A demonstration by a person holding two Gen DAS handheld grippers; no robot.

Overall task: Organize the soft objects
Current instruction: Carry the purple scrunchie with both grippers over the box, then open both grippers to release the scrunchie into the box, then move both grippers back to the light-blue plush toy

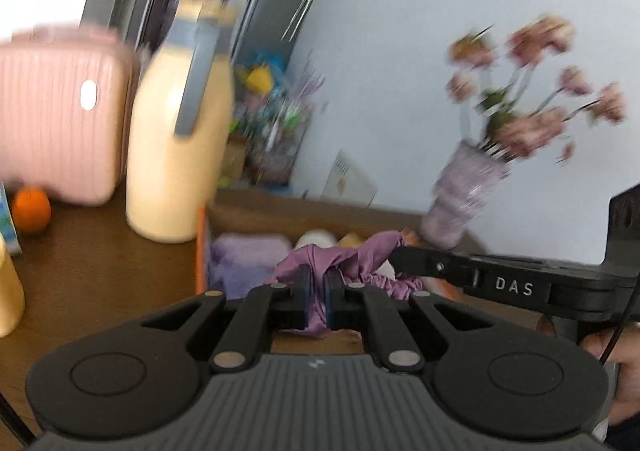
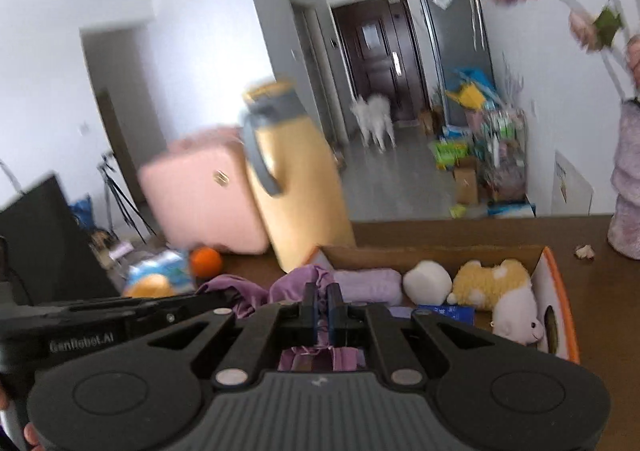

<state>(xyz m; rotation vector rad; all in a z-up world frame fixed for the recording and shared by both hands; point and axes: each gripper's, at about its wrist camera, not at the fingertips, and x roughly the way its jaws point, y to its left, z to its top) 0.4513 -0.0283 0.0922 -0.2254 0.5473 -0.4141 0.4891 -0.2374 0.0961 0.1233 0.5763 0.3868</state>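
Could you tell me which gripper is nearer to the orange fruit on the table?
Left. The left gripper holds the purple cloth toward the orange's side of the box; the right gripper grips the same cloth further toward the plush toys.

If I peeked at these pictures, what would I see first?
First, the purple cloth, pinched by both the left hand-held gripper and the right hand-held gripper over the cardboard box. Next, the plush toys lying in the box beside a folded lilac towel. Behind the box stand a tall yellow jug and a pink case.
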